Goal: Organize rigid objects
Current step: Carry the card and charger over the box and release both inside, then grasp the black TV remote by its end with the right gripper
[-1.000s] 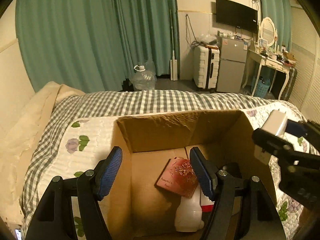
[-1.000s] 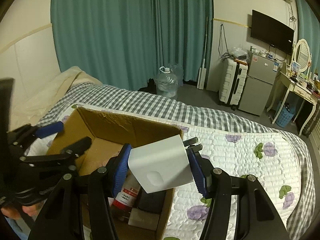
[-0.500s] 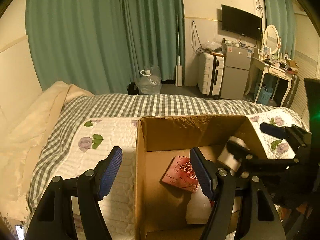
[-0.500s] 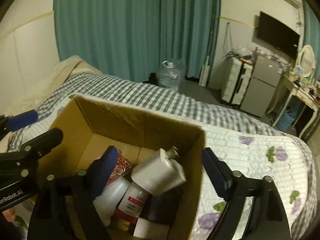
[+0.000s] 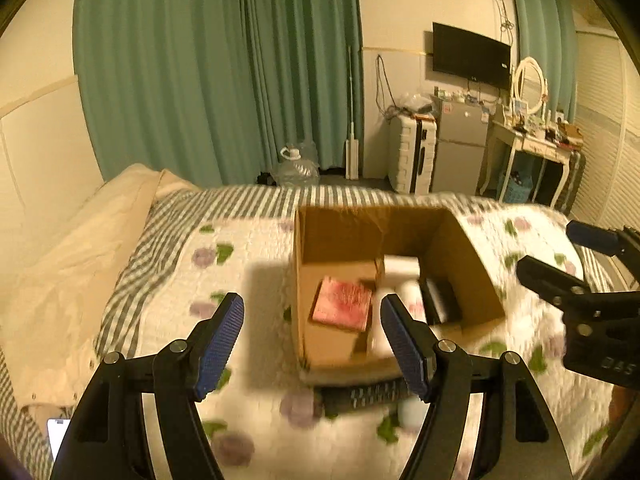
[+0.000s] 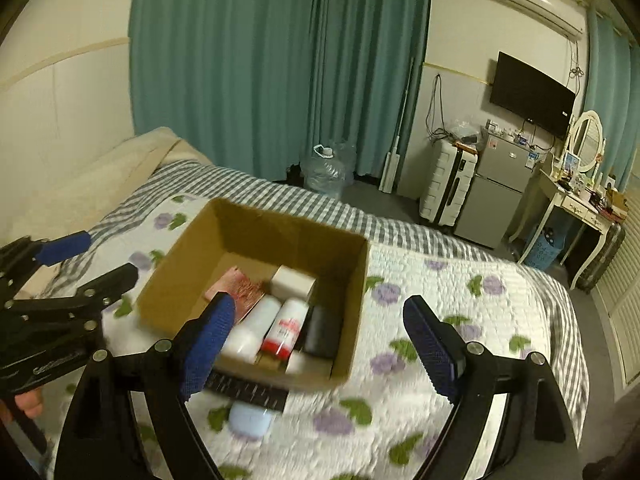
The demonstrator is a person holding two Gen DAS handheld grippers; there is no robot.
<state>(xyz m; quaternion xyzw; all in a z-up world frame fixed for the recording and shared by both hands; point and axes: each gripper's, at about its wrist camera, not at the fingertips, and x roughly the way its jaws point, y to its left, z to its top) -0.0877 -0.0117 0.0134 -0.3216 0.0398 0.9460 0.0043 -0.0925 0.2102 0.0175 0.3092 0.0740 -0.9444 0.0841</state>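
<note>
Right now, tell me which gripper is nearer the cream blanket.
Left. The left gripper hangs off the cardboard box's left side, toward the cream blanket; the right gripper sits at the box's right, farther away.

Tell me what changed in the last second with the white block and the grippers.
The right gripper let go of the white block, which now lies in the cardboard box; both grippers have pulled back, open. The left gripper stayed empty. Box contents stayed put.

The cardboard box and the things inside look blurry in the left view. A dark flat thing and a pale blue thing peek out from under it, too fuzzy to name.
</note>
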